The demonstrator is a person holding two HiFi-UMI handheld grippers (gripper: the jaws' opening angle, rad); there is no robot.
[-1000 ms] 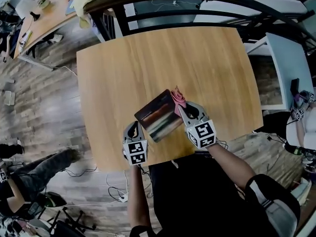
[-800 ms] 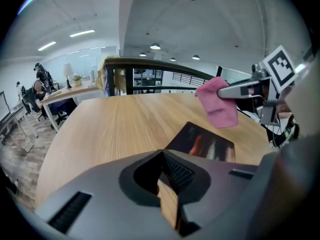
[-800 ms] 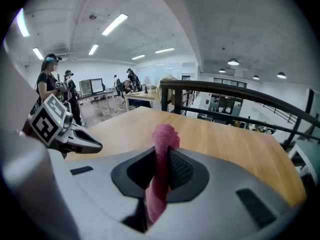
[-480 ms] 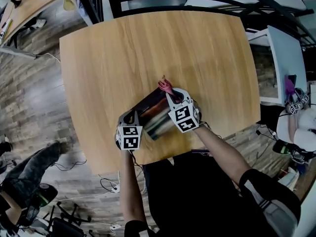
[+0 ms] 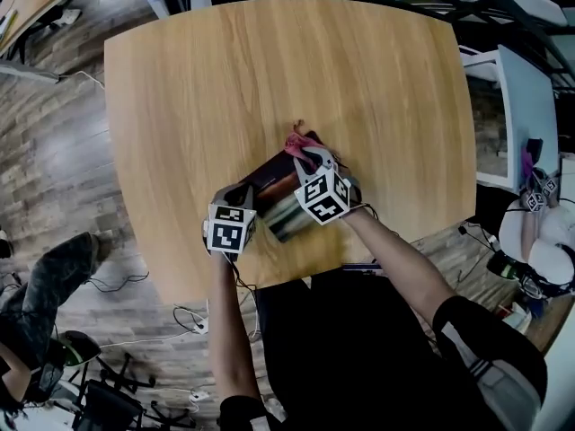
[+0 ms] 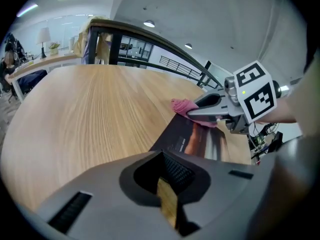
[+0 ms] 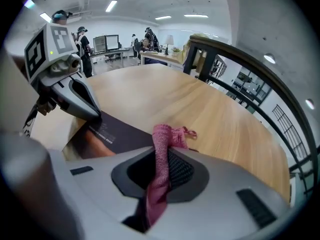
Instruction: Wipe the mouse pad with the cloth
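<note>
Right gripper, clamped tight on the pink cloth, presses it onto the mouse pad mid-table. Left gripper, jaws closed and empty, seemingly steadies the pad's near corner.

Left claw closed, right claw clamped

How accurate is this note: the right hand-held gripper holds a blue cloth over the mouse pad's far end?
Wrong on colour: the cloth is pink, not blue, as the right gripper view shows. The right hand-held gripper does hold it over the mouse pad's far end.
</note>
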